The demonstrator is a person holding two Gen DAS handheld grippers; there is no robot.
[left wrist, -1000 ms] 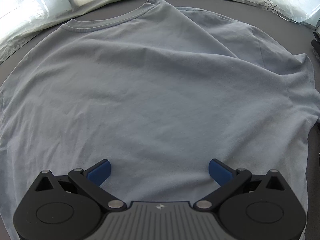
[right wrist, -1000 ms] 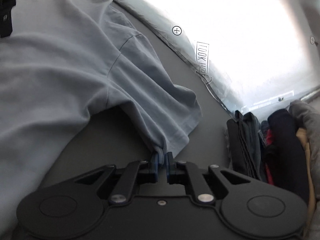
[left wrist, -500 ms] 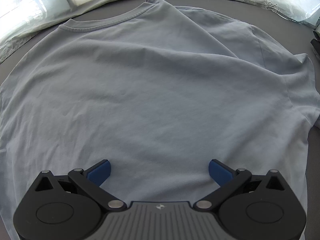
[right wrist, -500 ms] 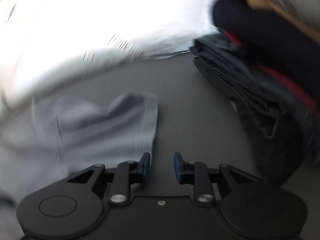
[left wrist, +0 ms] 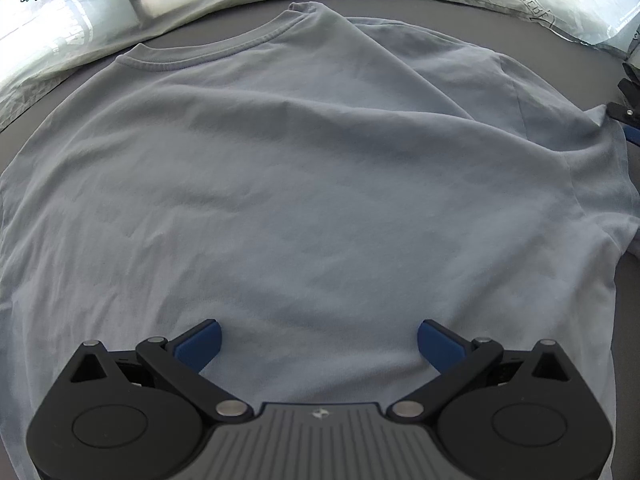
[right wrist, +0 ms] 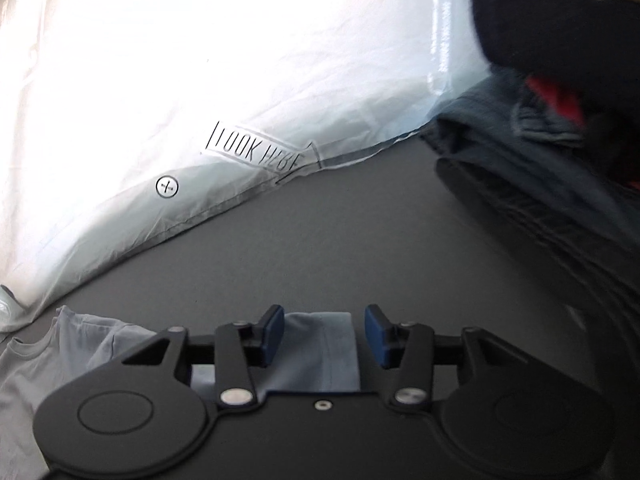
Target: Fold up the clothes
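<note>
Lying spread on the dark table [left wrist: 48, 92], the grey-blue T-shirt [left wrist: 304, 184] fills the left view.
Left gripper [left wrist: 319, 338] hovers over its hem, jaws wide apart; right gripper [right wrist: 324, 334] is opening above the sleeve [right wrist: 320, 344], pads clear of it.

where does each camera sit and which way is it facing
Left wrist: on the left hand-held gripper, looking steeply down onto the blue t-shirt; its open fingers show.
Right wrist: on the right hand-held gripper, looking slantwise across the dark table at the clothes pile; its jaws are opening, unpressed over a sleeve.
Shared: t-shirt, table, white "LOOK HERE" bag.
</note>
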